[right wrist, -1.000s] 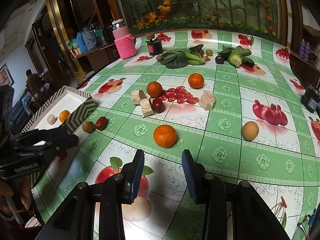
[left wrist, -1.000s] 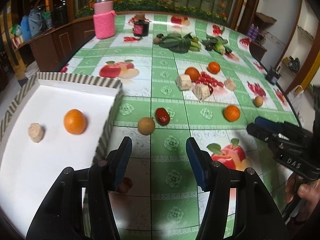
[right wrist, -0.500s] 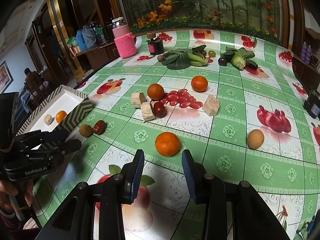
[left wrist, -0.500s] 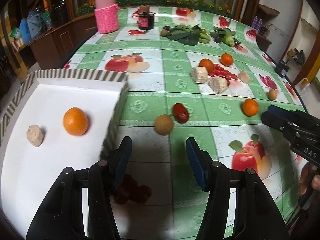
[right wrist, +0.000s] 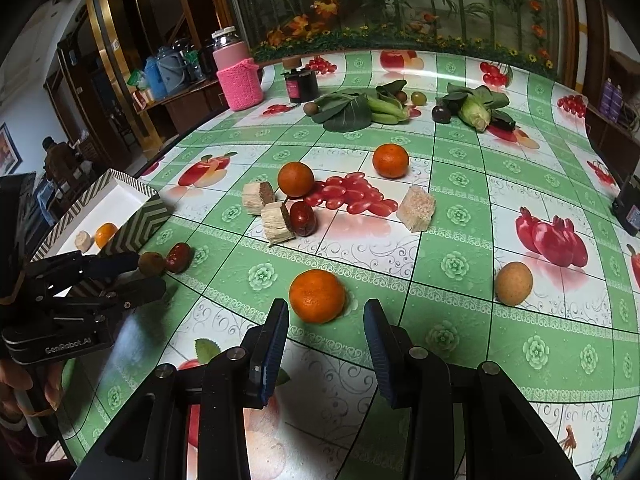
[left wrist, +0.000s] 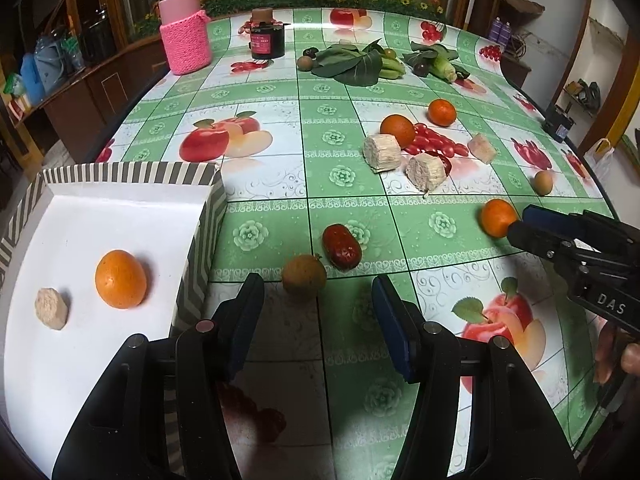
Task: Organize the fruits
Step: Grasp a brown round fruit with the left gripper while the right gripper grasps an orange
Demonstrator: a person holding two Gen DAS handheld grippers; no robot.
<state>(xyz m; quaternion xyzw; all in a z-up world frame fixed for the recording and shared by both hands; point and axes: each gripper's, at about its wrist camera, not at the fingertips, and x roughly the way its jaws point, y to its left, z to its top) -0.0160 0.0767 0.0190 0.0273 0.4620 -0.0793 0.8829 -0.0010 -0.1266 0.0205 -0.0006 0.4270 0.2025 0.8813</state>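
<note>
Left tongs (left wrist: 318, 312) open, nothing between the pads, tilted down at the table (left wrist: 260, 92). Round brown fruit (left wrist: 304, 282) lies just beyond the tips, dead ahead in the gap, slightly toward the left pad. Looks like a longan or similar: dull tan-brown skin, near-spherical, so no long axis to line up on. Red jujube (left wrist: 341, 247) sits just beside it on the far right, oblong, axis running far-left to near-right; close enough that the right pad could nudge it. Striped tray (left wrist: 128, 174) is left of the tongs, already holding an orange (left wrist: 120, 279) and a pale cane chunk (left wrist: 51, 308).

Right tongs (right wrist: 326, 334) also open and empty, with a mandarin (right wrist: 317, 295) just past the tips, a touch left of centre. Left hand is nearer the brown fruit; likely next pick.
</note>
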